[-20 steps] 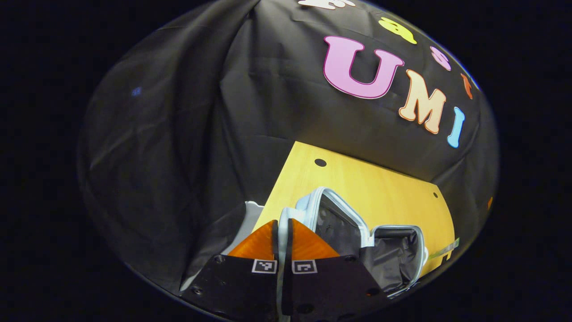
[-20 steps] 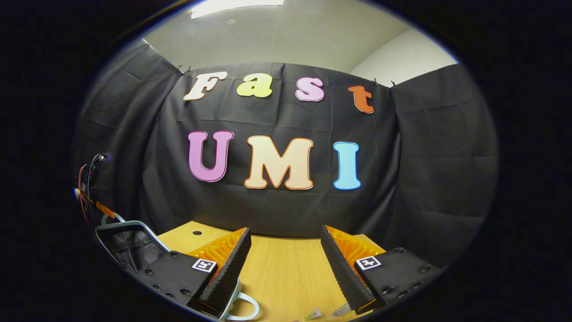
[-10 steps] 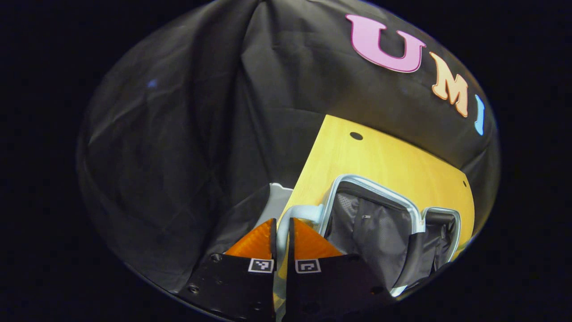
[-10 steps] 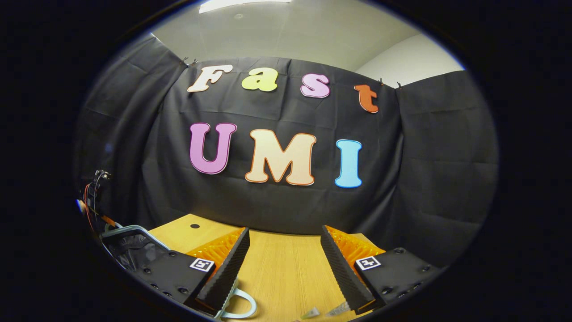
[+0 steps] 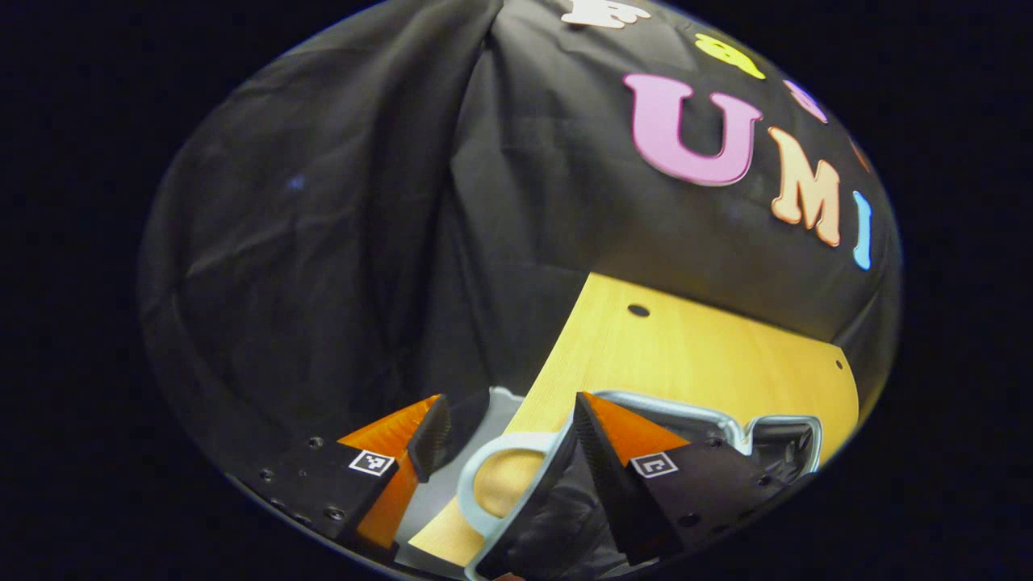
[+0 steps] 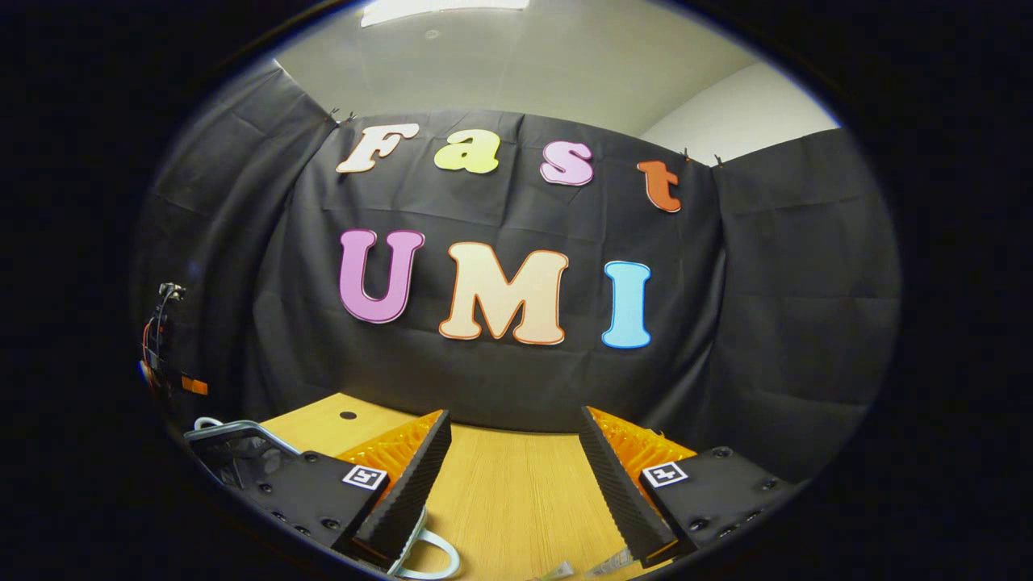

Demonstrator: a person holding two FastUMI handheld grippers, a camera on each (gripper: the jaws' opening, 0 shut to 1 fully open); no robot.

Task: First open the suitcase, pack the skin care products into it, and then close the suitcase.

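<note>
Over the table (image 5: pixel 686 355) edge, both hand-held grippers (image 5: pixel 504 428) (image 6: pixel 512 476) gape empty beside the opened suitcase (image 5: pixel 694 415).

The bench (image 5: pixel 702 363) is pale yellow wood with a fine straight grain and small dark round holes. The suitcase (image 5: pixel 694 413) has a pale silvery-blue rim and a dark grey, creased lining. Its handle (image 5: pixel 484 476) is a pale blue-white loop. The booth's wall (image 6: pixel 767 307) is plain black cloth; the ceiling (image 6: pixel 524 64) is off-white.
</note>
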